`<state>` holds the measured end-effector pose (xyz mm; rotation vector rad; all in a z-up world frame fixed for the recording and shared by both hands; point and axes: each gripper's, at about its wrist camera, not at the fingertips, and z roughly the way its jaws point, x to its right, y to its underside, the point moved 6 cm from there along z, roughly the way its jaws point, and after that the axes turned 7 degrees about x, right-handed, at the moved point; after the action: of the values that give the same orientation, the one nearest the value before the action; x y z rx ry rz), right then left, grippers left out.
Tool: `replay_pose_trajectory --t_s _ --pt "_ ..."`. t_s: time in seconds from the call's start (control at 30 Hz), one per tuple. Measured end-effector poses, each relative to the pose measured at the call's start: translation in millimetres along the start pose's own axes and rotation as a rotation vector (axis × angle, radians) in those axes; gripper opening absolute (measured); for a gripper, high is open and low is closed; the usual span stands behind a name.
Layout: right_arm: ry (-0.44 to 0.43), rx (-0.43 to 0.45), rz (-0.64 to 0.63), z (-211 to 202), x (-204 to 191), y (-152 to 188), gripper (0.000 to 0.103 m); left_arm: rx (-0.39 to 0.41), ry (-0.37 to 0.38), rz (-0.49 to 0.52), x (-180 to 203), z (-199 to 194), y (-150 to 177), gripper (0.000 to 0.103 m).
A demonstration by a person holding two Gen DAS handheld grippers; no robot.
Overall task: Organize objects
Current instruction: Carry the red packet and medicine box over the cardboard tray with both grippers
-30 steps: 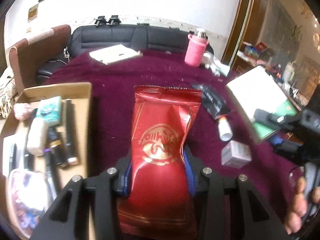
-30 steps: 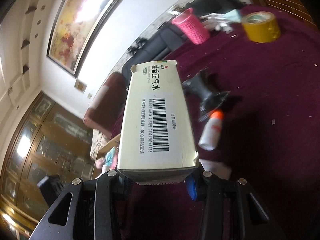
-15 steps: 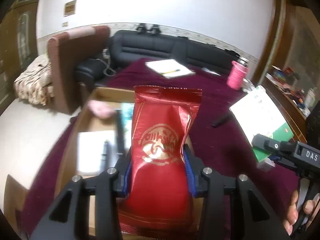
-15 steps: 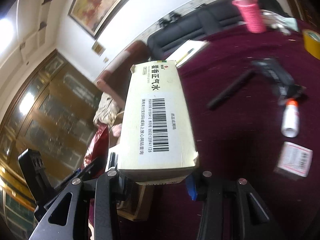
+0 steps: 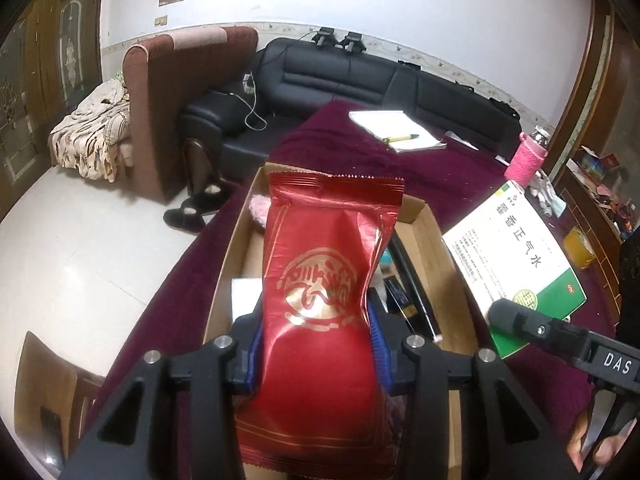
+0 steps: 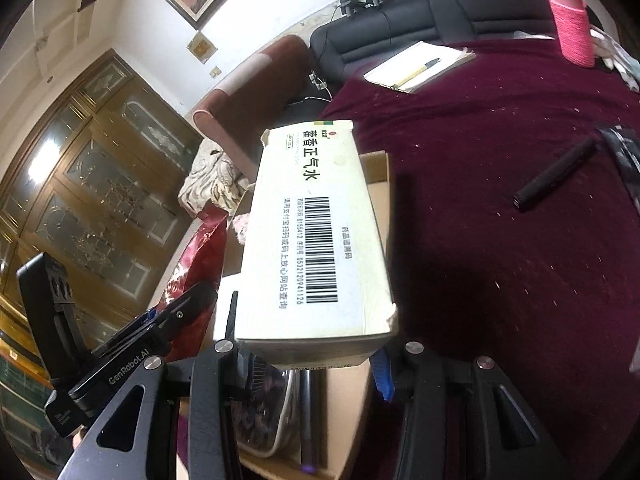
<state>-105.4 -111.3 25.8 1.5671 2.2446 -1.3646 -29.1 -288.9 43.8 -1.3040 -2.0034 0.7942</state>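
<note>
My left gripper (image 5: 316, 344) is shut on a red foil snack packet (image 5: 324, 300) and holds it above an open cardboard box (image 5: 434, 236) that has several small items inside. My right gripper (image 6: 312, 356) is shut on a white medicine carton with a barcode (image 6: 320, 240), held over the same cardboard box (image 6: 378, 168). The carton also shows at the right of the left wrist view (image 5: 516, 260), with the right gripper (image 5: 560, 336) under it. The red packet (image 6: 198, 256) and left gripper (image 6: 168, 320) show at the left of the right wrist view.
The box sits on a maroon tablecloth (image 6: 500, 160). On the cloth lie a black pen (image 6: 554, 178), a notepad with a pen (image 5: 394, 132) and a pink-sleeved bottle (image 6: 572, 26). A black sofa (image 5: 360, 76) and a brown armchair (image 5: 160, 100) stand beyond the table's edge.
Both grippers moved left from over the open cloth to above the cardboard box, each still holding its item. The two grippers came closer together.
</note>
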Motion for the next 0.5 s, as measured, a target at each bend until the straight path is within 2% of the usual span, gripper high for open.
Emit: replay_pose_trajectory --t_s 0.2,0.43,0.5 --pt "-0.008 -0.016 0.08 27.4 4.8 -7.6 0.047 -0.065 -0.004 -0.016 0.7 26.8 -3.7 0.042" --pt "-0.096 -0.044 0.222 56.8 7.4 -5.2 0.048 -0.109 -0.031 -0.026 -0.2 52.6 -5.6 0.042" --pt "-0.091 -0.046 0.237 61.4 10.3 -4.2 0.048 -0.117 -0.033 -0.027 -0.4 56.6 -5.0 0.042"
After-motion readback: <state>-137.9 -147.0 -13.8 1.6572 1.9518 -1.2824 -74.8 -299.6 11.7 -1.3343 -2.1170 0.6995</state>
